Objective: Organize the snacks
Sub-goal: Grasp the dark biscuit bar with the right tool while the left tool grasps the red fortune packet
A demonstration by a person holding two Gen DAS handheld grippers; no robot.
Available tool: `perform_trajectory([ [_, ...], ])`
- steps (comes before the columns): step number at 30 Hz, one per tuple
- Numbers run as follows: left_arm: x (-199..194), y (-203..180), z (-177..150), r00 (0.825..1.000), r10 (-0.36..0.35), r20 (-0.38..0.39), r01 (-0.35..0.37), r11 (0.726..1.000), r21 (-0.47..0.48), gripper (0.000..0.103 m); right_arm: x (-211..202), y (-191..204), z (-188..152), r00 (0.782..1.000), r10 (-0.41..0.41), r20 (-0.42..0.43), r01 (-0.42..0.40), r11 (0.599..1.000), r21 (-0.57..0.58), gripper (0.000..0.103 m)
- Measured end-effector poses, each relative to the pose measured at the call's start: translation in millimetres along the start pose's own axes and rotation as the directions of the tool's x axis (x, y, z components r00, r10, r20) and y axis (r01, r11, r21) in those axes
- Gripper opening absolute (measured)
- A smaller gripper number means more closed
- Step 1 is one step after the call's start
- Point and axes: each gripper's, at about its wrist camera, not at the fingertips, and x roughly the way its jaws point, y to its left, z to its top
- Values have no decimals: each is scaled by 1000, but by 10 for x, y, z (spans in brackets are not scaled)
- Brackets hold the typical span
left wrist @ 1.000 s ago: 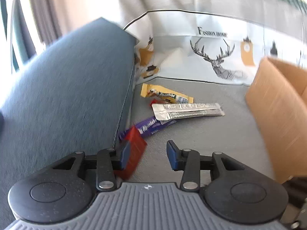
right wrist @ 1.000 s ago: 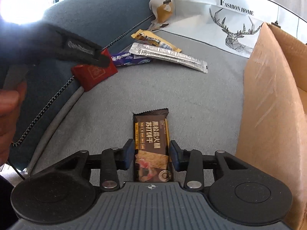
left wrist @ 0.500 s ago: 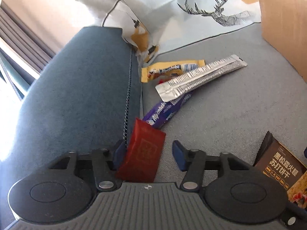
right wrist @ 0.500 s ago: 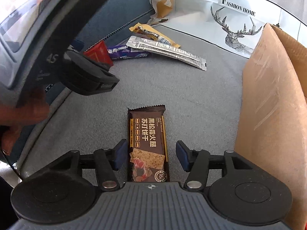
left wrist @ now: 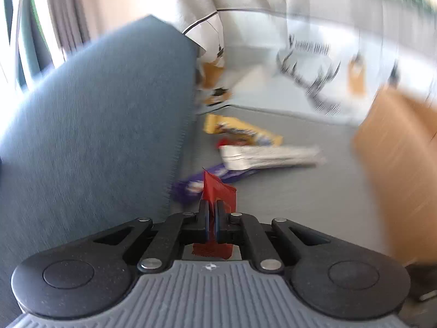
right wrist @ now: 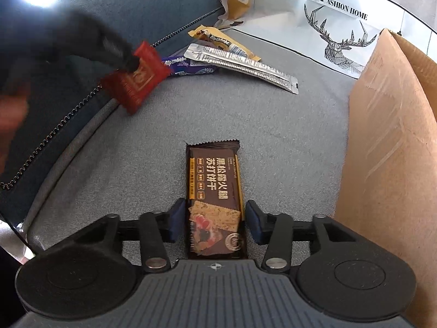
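My left gripper (left wrist: 210,207) is shut on a small red packet (left wrist: 218,191), which stands on edge between its pads. In the right wrist view that left gripper (right wrist: 131,63) holds the red packet (right wrist: 136,82) above the sofa seat by the blue cushion. My right gripper (right wrist: 214,218) points down at a brown cracker packet (right wrist: 213,175) lying flat on the grey seat. Its jaws are closing, and the pads touch the packet's two long edges.
A yellow candy bar (right wrist: 218,37), a silver sachet (right wrist: 245,64) and a purple bar (right wrist: 185,64) lie together at the back of the seat. A cardboard box (right wrist: 387,136) stands on the right, a blue cushion (right wrist: 123,8) on the left. A hand (right wrist: 11,109) shows at the left edge.
The left jaws have shut on the red packet, which hung loose against one pad before. The right jaws widened, then came back in on the brown packet.
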Motion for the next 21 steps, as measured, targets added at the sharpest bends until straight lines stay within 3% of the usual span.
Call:
perform_trajectory([
  [2,-4,101,-11,994,-108,-27,105,989,-102,4,-7,-8,-5,1000,0,5,0,1000,3,41],
  [5,112,142,-43,973,-202,-113,180,967,-178,5,-12,-40,-6,1000,6,2,-6,1000,22,41],
  [7,197,109,-56,971,-168,-173,139,976,-168,8,-6,-50,-5,1000,6,-5,-6,1000,30,47],
  [9,209,38,-47,980,-95,-177,76,991,-113,27,1,-46,-1,1000,0,-6,0,999,33,55],
  [15,235,-148,-24,977,-109,-181,94,992,-89,56,7,-63,23,1000,-2,9,1,999,51,57],
  [21,372,-338,-108,968,-68,-242,70,998,-2,63,42,-56,43,1000,-10,5,9,998,61,58],
])
